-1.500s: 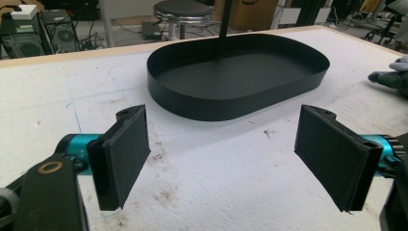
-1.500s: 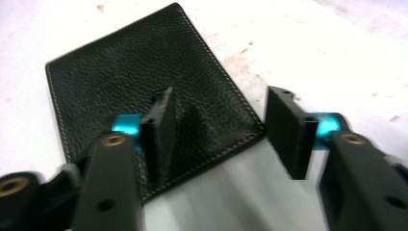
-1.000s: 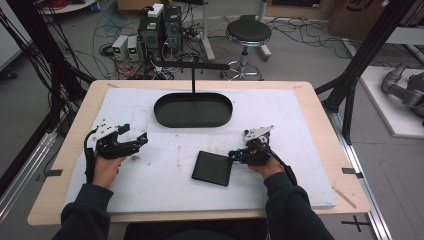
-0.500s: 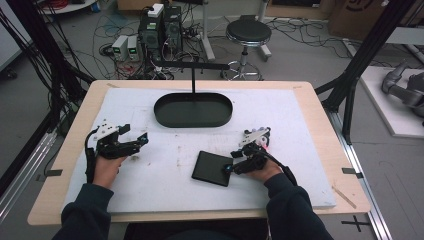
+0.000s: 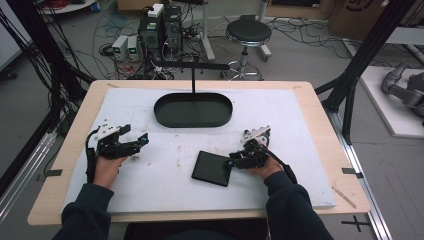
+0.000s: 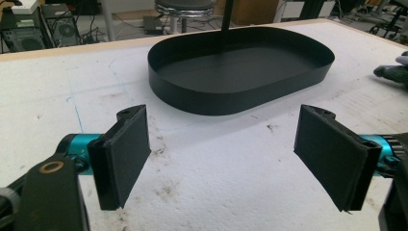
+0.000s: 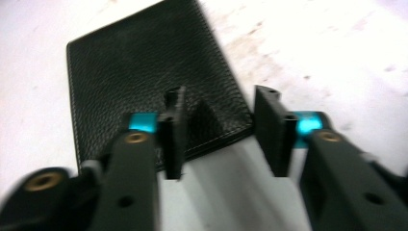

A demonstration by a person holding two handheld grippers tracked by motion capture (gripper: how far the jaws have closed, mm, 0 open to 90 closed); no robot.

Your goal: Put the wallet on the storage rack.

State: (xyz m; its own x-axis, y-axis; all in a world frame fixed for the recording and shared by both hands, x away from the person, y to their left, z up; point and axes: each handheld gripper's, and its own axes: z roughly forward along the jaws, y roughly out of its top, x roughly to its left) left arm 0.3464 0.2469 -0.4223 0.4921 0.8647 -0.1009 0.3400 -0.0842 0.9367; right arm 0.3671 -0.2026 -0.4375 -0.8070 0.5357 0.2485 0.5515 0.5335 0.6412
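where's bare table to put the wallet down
Bare white mat lies right of the black tray, and between the left gripper and the wallet. It is crowded only around the right gripper at the wallet's corner.

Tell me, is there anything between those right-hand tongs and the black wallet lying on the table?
No, nothing visible is in the way. The right tongs sit right at the corner of the black leather wallet, one jaw over it and the other beside its edge. Their jaws have just been closing but do not yet pinch it.
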